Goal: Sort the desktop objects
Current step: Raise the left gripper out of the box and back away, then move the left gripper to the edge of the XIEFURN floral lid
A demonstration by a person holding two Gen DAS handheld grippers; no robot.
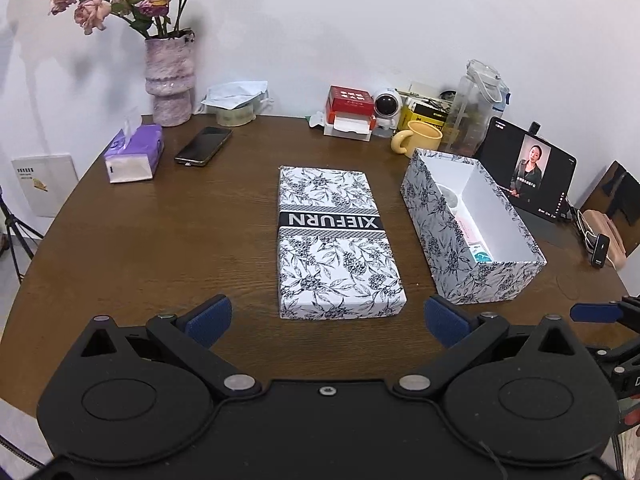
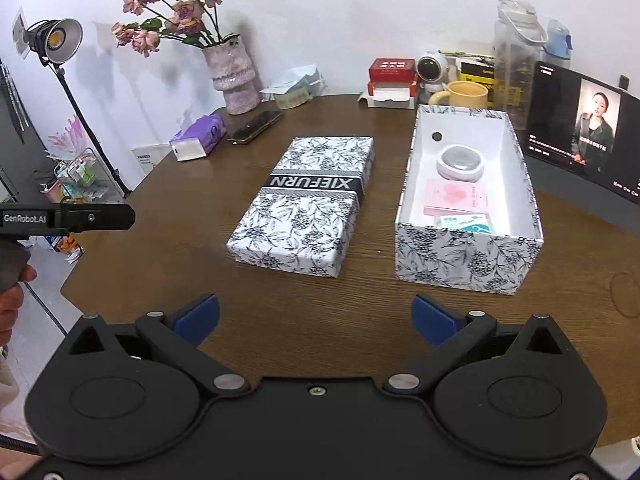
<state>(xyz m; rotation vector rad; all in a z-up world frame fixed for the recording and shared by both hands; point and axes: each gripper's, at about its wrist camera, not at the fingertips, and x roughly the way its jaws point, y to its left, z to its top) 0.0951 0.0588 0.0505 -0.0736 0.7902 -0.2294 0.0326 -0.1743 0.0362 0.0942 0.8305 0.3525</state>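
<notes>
The patterned lid (image 1: 338,240), lying mid-table left of the open box (image 2: 468,258) holding the sorted items, is waiting as I'm hovering both grippers (image 1: 328,318) (image 2: 316,316), jaws spread empty, planning to grasp its long edges squarely.

The box lid (image 1: 336,240) and the open box (image 2: 460,264) both wear a white ground with black floral print, the lid crossed by a black band with white letters, and the box is plain white inside. The tabletop (image 1: 160,248) is dark brown woodgrain. Near its far edge stand a yellow mug (image 1: 418,138), a purple tissue pack (image 1: 134,154) and a mottled lilac vase (image 1: 169,80).
</notes>
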